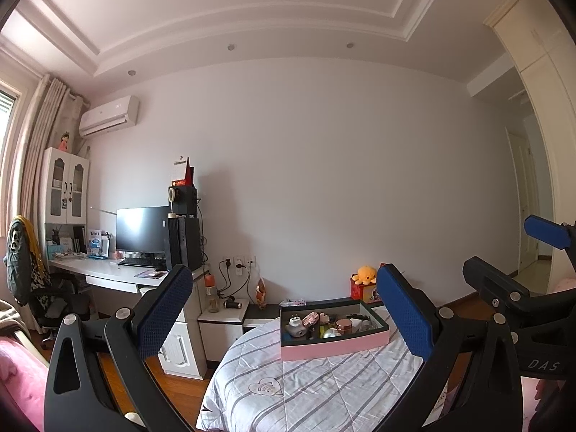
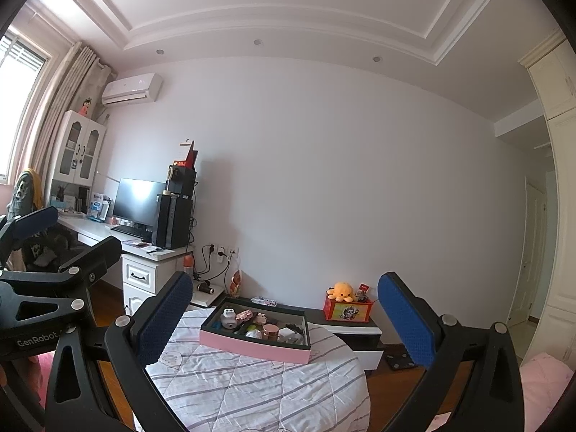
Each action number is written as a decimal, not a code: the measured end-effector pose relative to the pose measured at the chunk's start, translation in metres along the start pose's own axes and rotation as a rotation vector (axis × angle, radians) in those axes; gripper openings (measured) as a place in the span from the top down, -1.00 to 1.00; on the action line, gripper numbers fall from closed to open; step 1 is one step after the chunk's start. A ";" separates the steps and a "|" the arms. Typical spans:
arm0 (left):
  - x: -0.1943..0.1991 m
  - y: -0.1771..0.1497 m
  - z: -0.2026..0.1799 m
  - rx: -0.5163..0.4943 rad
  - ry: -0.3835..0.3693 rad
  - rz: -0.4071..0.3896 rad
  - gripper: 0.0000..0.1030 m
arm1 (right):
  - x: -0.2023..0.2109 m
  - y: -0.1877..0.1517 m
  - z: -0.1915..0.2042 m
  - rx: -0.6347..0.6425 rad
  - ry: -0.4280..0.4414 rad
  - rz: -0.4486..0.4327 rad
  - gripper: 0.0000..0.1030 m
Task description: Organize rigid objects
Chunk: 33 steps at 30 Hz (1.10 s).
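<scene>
pink box [image 1: 333, 349], dark-lined, cluttered small items

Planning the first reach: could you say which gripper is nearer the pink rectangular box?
Right, marginally: the pink box lies ahead-left of the right gripper, ahead-right of the left gripper.

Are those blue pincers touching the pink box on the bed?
Apart. In both wrist views the pink box lies on the striped quilt well beyond the open left gripper and right gripper.

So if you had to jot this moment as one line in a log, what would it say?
stage: approach | left tool: open, empty | right tool: open, empty | pink box: on striped bedspread, full of small items | contact: none
</scene>
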<state>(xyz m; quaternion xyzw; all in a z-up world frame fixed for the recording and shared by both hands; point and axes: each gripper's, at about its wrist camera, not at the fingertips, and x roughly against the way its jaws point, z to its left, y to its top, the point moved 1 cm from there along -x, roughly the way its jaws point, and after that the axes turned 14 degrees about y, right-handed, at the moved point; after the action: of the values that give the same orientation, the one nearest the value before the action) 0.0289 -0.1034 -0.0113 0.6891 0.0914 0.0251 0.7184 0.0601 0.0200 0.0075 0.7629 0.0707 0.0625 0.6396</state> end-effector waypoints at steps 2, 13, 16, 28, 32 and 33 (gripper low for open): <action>0.000 0.000 0.001 0.001 -0.001 -0.002 -1.00 | 0.000 0.000 0.001 0.000 -0.001 -0.002 -1.00; 0.003 0.001 0.003 0.000 0.000 -0.004 -1.00 | -0.001 0.000 0.001 0.001 -0.001 -0.002 -1.00; 0.004 0.001 0.004 -0.002 0.002 -0.006 -1.00 | -0.001 0.000 0.001 0.002 -0.001 -0.003 -1.00; 0.006 0.006 0.007 -0.003 0.007 -0.009 -1.00 | -0.001 0.000 0.002 0.001 0.001 -0.002 -1.00; 0.006 0.007 0.008 -0.002 0.007 -0.009 -1.00 | -0.002 0.001 0.003 0.006 -0.001 -0.002 -1.00; 0.006 0.007 0.008 -0.003 0.007 -0.008 -1.00 | -0.002 0.000 0.003 0.006 0.000 -0.002 -1.00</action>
<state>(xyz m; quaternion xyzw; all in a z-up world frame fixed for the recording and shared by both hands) 0.0372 -0.1103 -0.0049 0.6875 0.0967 0.0246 0.7193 0.0586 0.0170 0.0073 0.7647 0.0714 0.0616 0.6375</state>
